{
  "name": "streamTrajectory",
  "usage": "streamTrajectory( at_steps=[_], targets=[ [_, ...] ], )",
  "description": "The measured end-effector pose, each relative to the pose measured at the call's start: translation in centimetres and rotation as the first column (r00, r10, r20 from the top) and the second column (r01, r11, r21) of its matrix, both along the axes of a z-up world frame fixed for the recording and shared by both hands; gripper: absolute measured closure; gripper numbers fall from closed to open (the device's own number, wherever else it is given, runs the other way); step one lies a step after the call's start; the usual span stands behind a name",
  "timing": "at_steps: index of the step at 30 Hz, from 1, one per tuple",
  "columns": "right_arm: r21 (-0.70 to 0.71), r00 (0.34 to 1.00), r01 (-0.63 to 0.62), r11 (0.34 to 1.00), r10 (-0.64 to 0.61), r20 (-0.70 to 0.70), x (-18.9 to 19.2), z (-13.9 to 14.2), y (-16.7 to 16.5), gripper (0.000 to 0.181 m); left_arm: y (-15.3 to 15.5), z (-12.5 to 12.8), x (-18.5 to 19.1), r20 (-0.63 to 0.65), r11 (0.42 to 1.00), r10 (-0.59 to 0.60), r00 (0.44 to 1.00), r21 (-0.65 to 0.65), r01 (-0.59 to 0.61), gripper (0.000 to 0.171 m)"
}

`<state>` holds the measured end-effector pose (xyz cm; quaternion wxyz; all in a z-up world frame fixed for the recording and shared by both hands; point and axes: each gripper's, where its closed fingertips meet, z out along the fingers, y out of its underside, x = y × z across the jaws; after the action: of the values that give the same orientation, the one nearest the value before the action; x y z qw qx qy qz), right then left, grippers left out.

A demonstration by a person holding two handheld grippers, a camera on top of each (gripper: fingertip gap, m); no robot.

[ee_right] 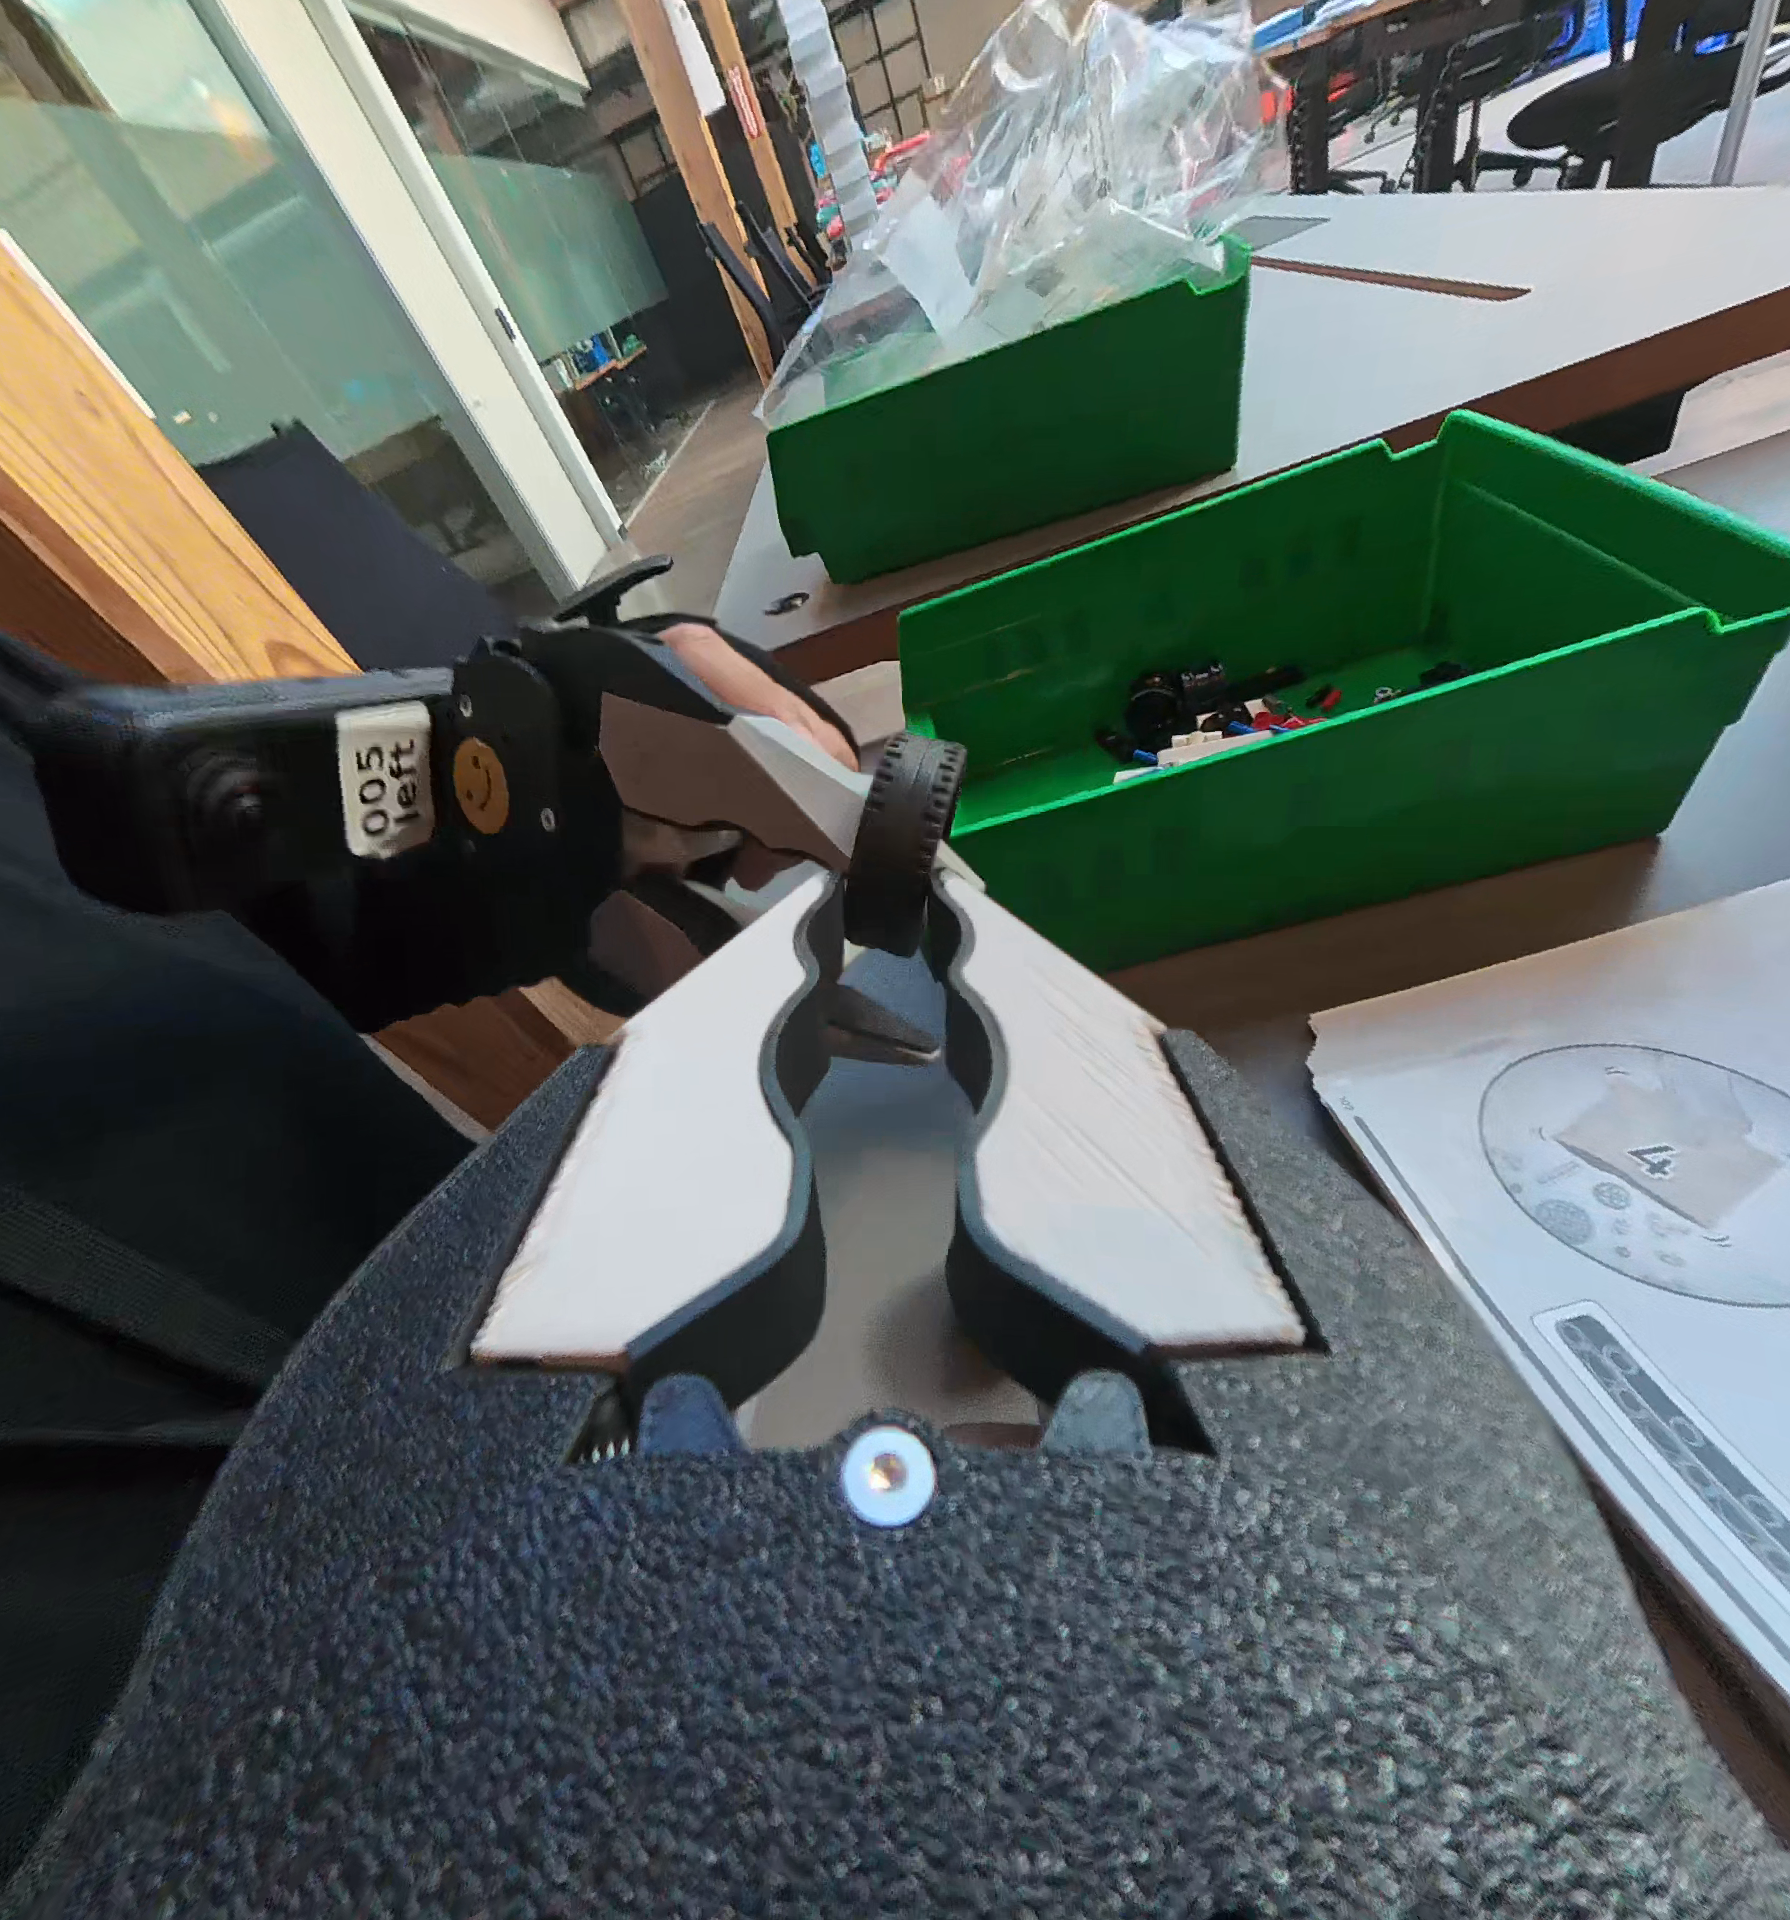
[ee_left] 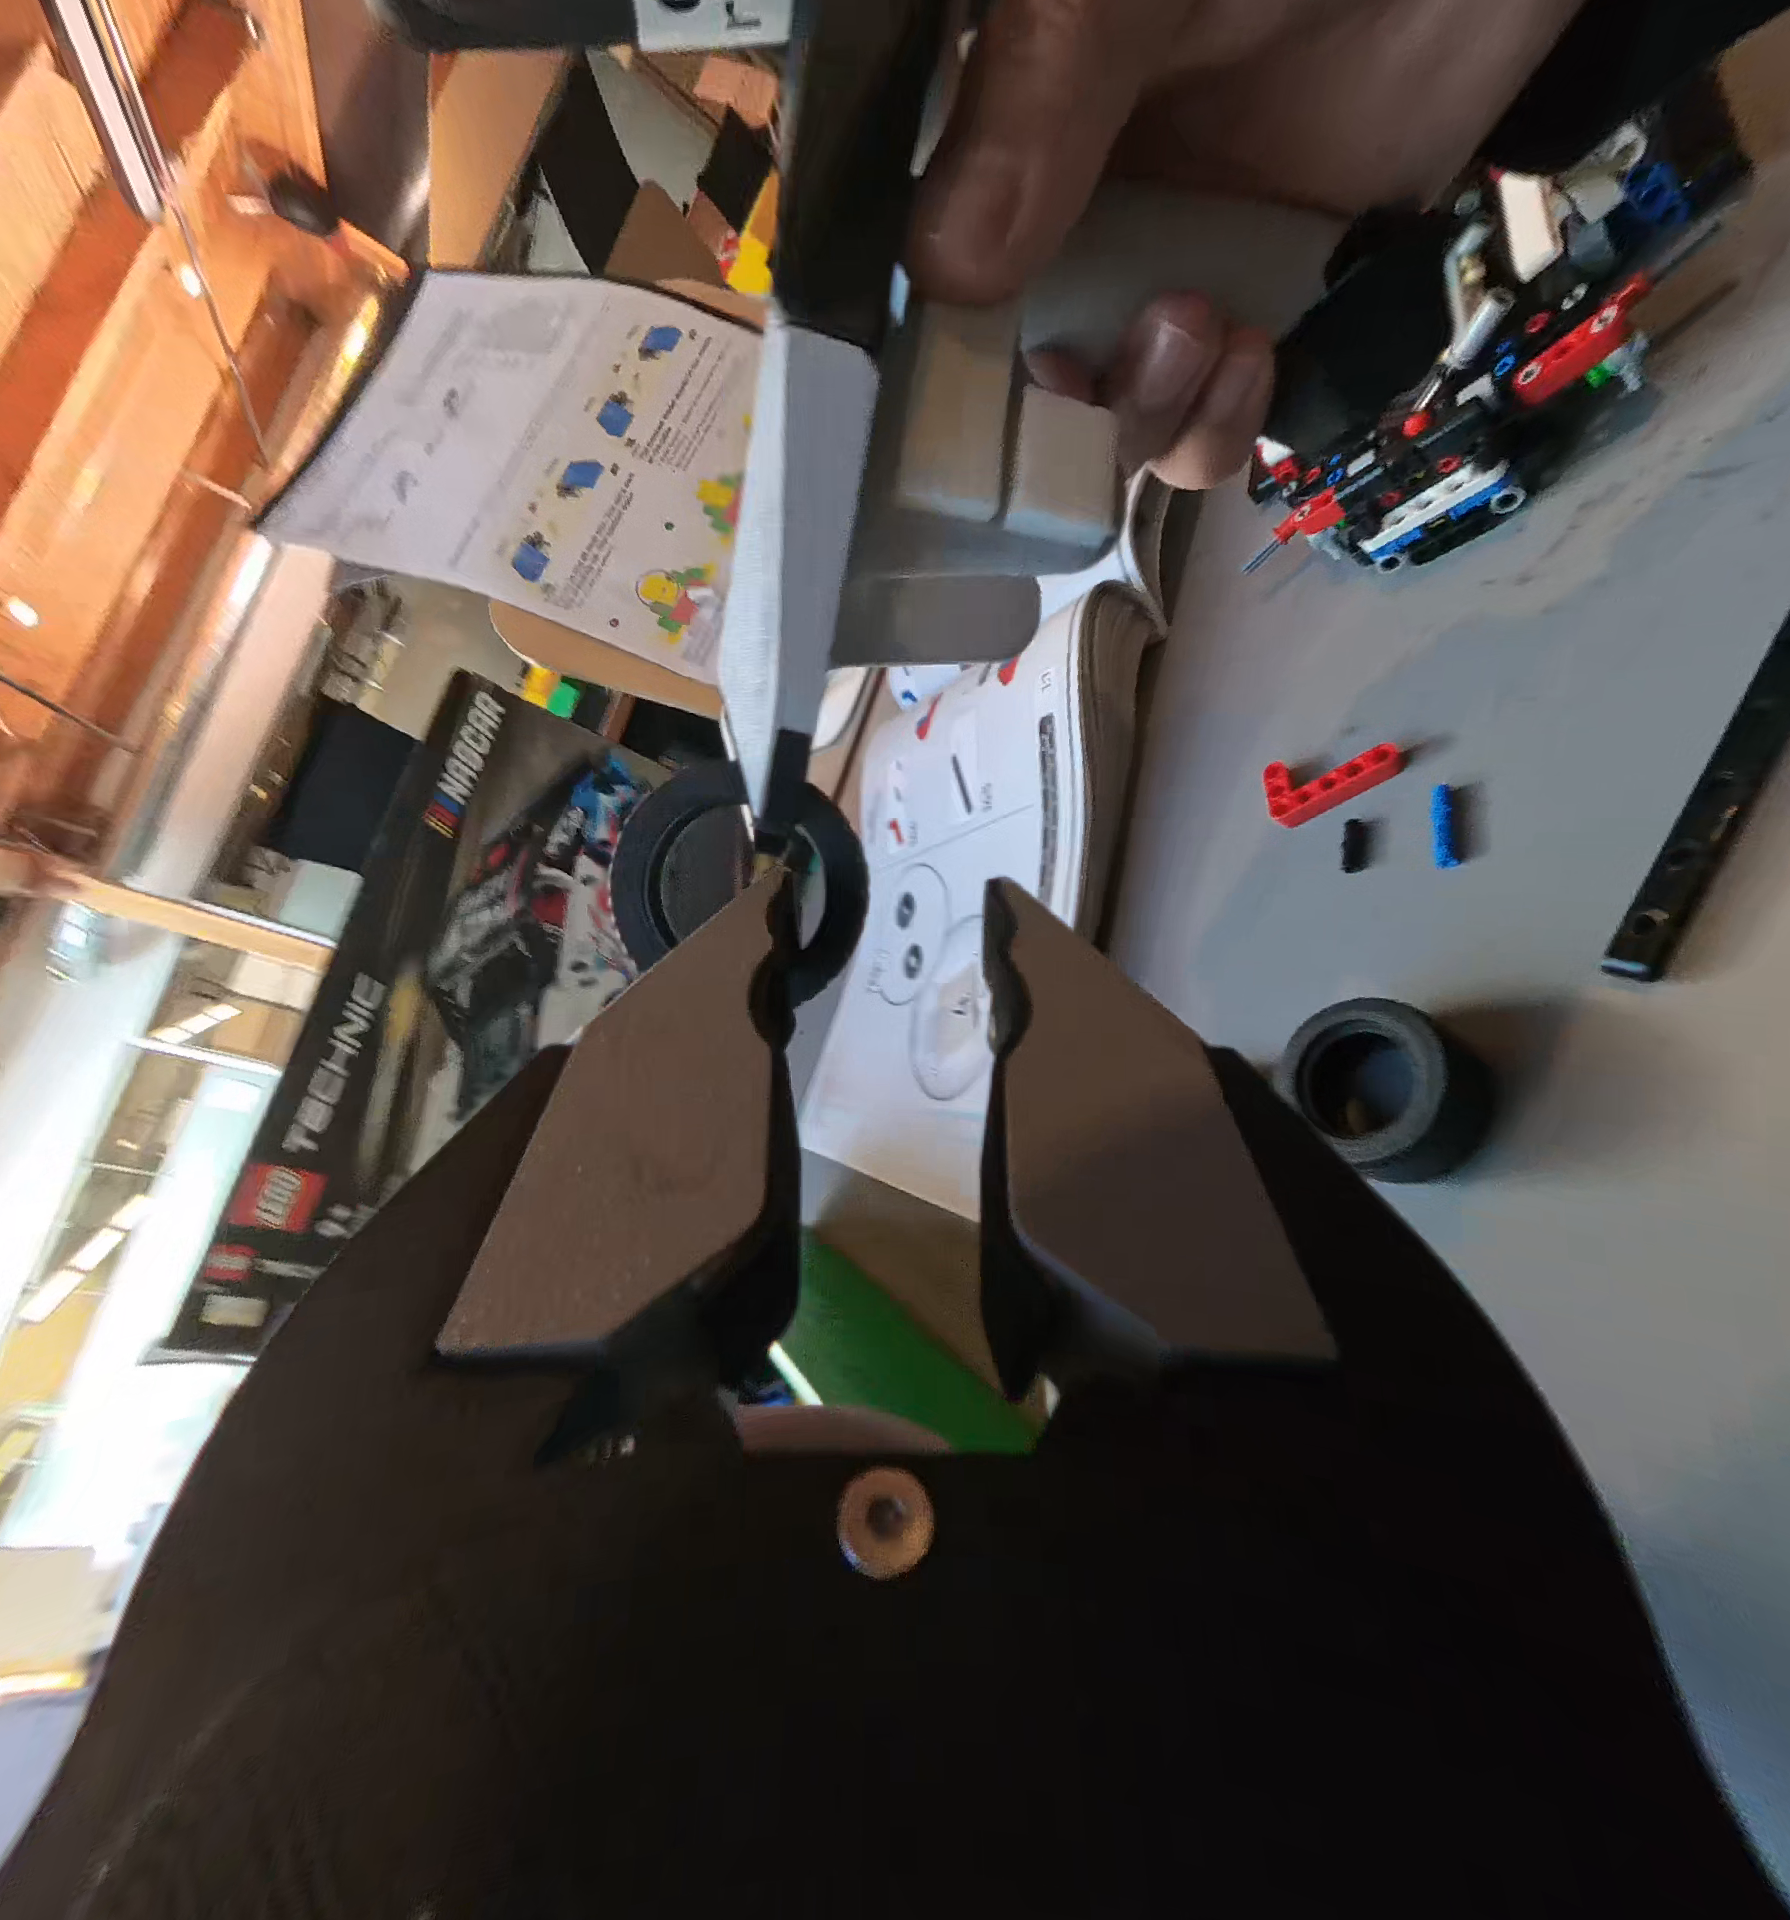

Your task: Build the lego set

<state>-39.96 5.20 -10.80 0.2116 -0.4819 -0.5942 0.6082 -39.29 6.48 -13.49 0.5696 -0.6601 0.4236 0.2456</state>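
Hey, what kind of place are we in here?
Probably an open office or lab workspace: glass partition walls, office chairs and long tables behind, with green parts bins on the worktable.

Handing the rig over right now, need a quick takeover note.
Right gripper: shut on the black tyre, held in the air.
Left gripper: open, one finger against that tyre; not gripping.
On the table: second tyre, red L-beam, blue pin, black pin, long black beam, open booklet, green bin with loose parts.
Done: car chassis partly built.
Left: neither tyre fitted; loose pieces unplaced.
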Motion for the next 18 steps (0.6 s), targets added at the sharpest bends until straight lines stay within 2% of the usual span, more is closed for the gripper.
streamTrajectory(
  at_steps=[2, 4, 6, 9, 11, 13, 14, 16, 18],
  targets=[
    [0.082, 1.000, 0.019, 0.996, -0.019, 0.000, -0.5, -0.6, 0.2, 0.167, -0.6, -0.6, -0.4, 0.127, 0.997, 0.030, 0.991, -0.078, -0.020, 0.140],
    [0.213, 0.999, 0.041, 0.976, -0.048, 0.025, -1.1, -1.9, 1.2, 0.167, -1.5, -1.2, -1.5, 0.234, 0.989, 0.087, 0.968, -0.141, -0.054, 0.131],
    [0.419, 0.994, 0.048, 0.907, -0.085, 0.071, -1.7, -4.4, 2.7, 0.167, -3.4, -3.2, -2.1, 0.308, 0.958, 0.127, 0.943, -0.285, -0.036, 0.113],
    [0.758, 0.976, -0.077, 0.648, -0.106, 0.190, -2.0, -9.6, 4.8, 0.167, -5.5, -4.1, -4.3, 0.331, 0.935, 0.211, 0.920, -0.344, -0.090, 0.117],
    [0.857, 0.954, -0.211, 0.470, -0.094, 0.286, -1.9, -12.8, 5.6, 0.166, -6.2, -3.9, -6.9, 0.343, 0.906, 0.303, 0.889, -0.392, -0.157, 0.121],
    [0.885, 0.928, -0.313, 0.344, -0.086, 0.362, -1.6, -15.1, 6.2, 0.166, -6.7, -3.6, -10.4, 0.357, 0.842, 0.445, 0.821, -0.480, -0.247, 0.121],
    [0.890, 0.925, -0.332, 0.312, -0.079, 0.373, -1.6, -15.7, 6.2, 0.165, -7.1, -3.7, -12.7, 0.335, 0.788, 0.530, 0.779, -0.534, -0.307, 0.121],
    [0.884, 0.917, -0.365, 0.293, -0.051, 0.396, -1.4, -16.5, 5.9, 0.154, -7.8, -3.4, -17.9, 0.237, 0.668, 0.680, 0.694, -0.590, -0.454, 0.121],
    [0.865, 0.908, -0.387, 0.321, -0.034, 0.419, -1.0, -16.7, 5.5, 0.150, -7.7, -2.6, -21.0, 0.208, 0.617, 0.722, 0.660, -0.625, -0.478, 0.126]
  ],
)
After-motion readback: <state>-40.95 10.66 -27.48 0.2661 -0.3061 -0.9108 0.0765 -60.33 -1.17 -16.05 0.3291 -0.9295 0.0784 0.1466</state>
